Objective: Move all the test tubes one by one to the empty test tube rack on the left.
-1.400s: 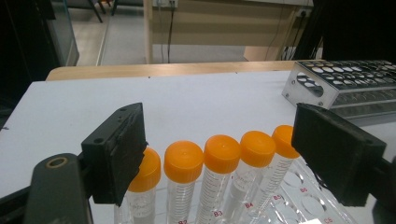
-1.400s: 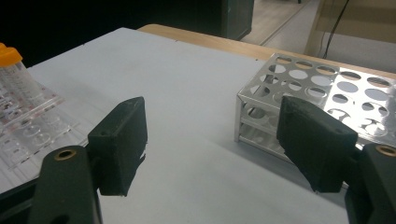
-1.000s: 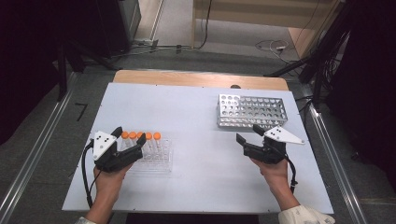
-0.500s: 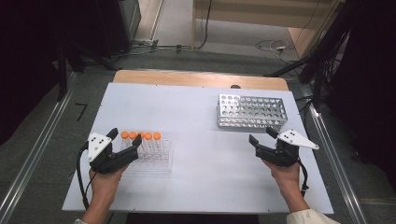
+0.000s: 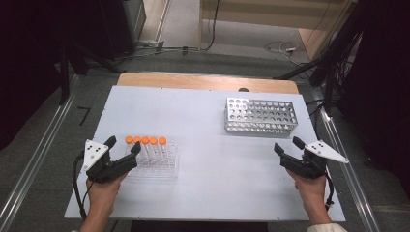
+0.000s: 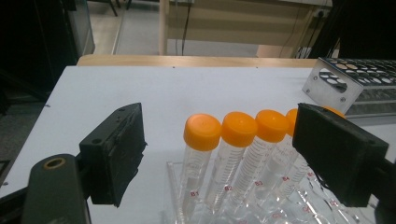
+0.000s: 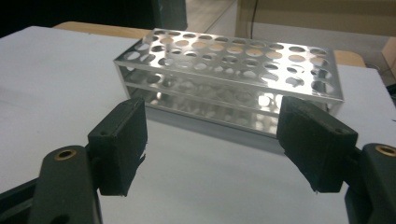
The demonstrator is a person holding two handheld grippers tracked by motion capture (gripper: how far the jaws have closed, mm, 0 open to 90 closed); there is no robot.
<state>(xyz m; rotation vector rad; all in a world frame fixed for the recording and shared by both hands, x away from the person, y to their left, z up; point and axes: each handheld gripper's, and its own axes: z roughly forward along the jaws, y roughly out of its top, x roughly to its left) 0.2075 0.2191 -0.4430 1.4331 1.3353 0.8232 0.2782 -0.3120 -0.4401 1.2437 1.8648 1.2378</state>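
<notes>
Several clear tubes with orange caps (image 5: pixel 145 140) stand in a row in a clear plastic rack (image 5: pixel 164 169) at the table's left front. My left gripper (image 5: pixel 124 144) is open just left of them, its right jaw close beside the row. In the left gripper view the open gripper (image 6: pixel 222 128) frames the orange caps (image 6: pixel 201 131), and its right jaw hides part of the farthest cap; no pad touches a tube. An empty metal rack (image 5: pixel 261 116) with many holes sits at the right rear. My right gripper (image 5: pixel 287 145) is open in front of it, apart from it; the right gripper (image 7: pixel 215 126) holds nothing and faces the metal rack (image 7: pixel 229 70).
The white table top (image 5: pixel 212 159) lies bare between the two racks. A wooden strip (image 5: pixel 203 81) runs along the far edge. Metal rails (image 5: pixel 43 150) flank the table, and cables (image 5: pixel 280 48) lie on the floor behind.
My right gripper has moved to the right, away from the table's middle, still open. The left gripper has barely shifted beside the tubes.
</notes>
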